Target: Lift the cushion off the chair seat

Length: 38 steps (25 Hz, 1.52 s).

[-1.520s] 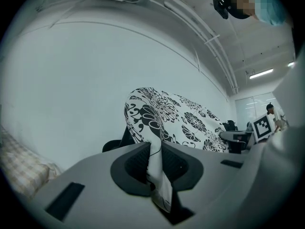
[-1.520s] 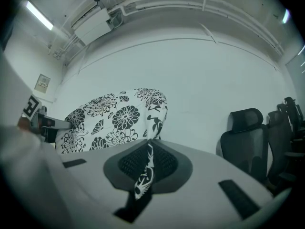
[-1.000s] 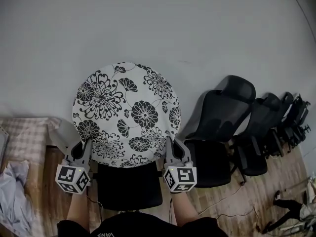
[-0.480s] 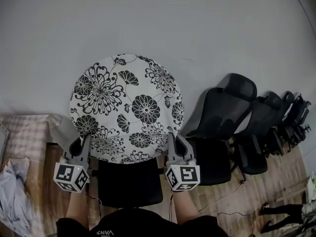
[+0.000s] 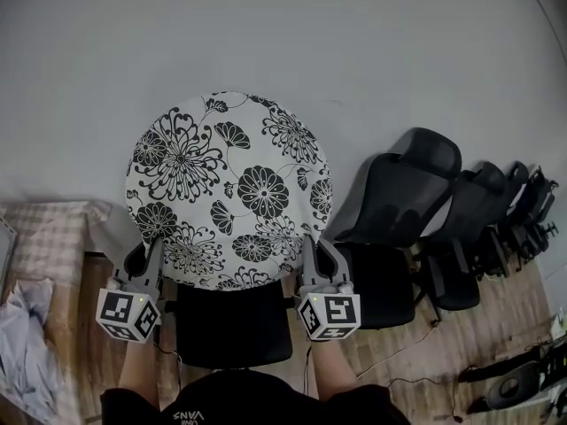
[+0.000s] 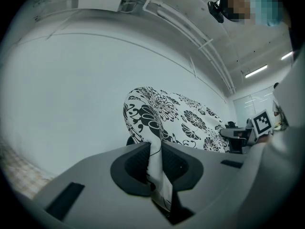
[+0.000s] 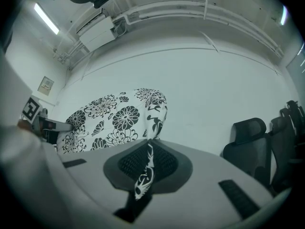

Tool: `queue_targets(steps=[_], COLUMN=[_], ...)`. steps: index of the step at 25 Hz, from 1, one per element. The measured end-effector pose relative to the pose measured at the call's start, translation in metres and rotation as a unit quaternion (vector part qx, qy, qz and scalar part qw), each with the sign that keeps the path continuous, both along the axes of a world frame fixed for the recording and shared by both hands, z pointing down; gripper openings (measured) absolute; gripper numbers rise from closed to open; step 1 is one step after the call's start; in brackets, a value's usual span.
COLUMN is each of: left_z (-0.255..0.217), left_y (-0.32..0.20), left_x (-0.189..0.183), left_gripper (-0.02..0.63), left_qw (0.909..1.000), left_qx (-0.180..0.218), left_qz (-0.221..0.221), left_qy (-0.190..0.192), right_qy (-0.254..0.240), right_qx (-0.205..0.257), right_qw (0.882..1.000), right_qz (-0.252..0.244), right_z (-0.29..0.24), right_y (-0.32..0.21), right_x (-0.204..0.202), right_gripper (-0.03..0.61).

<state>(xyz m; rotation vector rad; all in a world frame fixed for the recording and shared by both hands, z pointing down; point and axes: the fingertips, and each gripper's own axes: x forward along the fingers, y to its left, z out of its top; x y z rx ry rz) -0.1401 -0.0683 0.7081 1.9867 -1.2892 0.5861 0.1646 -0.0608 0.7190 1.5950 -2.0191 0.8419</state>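
A round white cushion (image 5: 229,189) with black flower print hangs in the air above the black chair seat (image 5: 232,326), clear of it. My left gripper (image 5: 152,253) is shut on the cushion's lower left edge, and my right gripper (image 5: 306,253) is shut on its lower right edge. In the left gripper view the cushion (image 6: 164,123) has its fabric edge pinched between the jaws of the left gripper (image 6: 155,163). The right gripper view shows the cushion (image 7: 119,120) with a fold of printed cloth clamped in the right gripper (image 7: 147,163).
A grey wall (image 5: 283,42) stands behind the cushion. A row of black office chairs (image 5: 416,211) lines the right side. A checked cloth (image 5: 44,237) and crumpled white fabric (image 5: 22,335) lie at the left. Cables (image 5: 416,370) trail over the wooden floor.
The cushion sits a little higher in the head view than a second ago, with more of the black seat showing below it. Both grippers keep their hold.
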Motion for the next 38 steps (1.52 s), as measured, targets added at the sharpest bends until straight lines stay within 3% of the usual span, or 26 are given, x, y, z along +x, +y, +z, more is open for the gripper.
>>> queue_targets(steps=[38], left_z=[-0.0021], left_y=[-0.0008], left_x=[0.0008], left_gripper=[0.044], left_qw=[0.9999], left_qx=[0.0], left_qz=[0.011], left_qy=[-0.006], right_qy=[0.016], right_qx=[-0.017], right_qw=[1.0], right_qz=[-0.007], right_z=[0.0043], right_y=[0.0006], right_x=[0.0008], right_gripper=[0.025])
